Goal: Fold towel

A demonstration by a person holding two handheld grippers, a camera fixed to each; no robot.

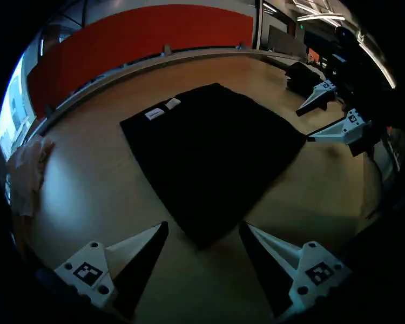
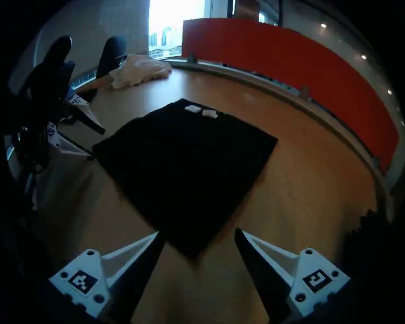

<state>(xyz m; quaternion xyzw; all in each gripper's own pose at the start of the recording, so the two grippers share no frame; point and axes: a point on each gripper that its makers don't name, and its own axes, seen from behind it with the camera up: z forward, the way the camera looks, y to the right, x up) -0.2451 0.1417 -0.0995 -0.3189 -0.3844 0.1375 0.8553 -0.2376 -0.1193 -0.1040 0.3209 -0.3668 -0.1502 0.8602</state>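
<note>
From my remote seat I see the towel [image 1: 213,156] lying flat in the middle of the tabletop [image 1: 94,183]. It is a matte black cloth, roughly square, with two small white labels [image 1: 154,113] near one edge. The tabletop is smooth, pale wood with a curved far rim, backed by a red panel [image 1: 148,38]. My left tool [image 1: 203,225] is spread wide. Its fingers are white wedges with dark inner faces and square printed markers, and one towel corner sits between their tips. My right tool [image 2: 197,232] is spread the same way around a neighbouring corner. I cannot tell whether either tool touches the cloth. The left gripper view shows the right tool far off at the right, one fingertip at the towel's edge. The right gripper view shows the left tool at the left, its lower fingertip by the towel's corner. A crumpled pale cloth [image 2: 140,69] lies near the tabletop's rim. The right gripper view also shows a bright window [image 2: 175,24], while the left gripper view shows ceiling light strips [image 1: 321,17].
</note>
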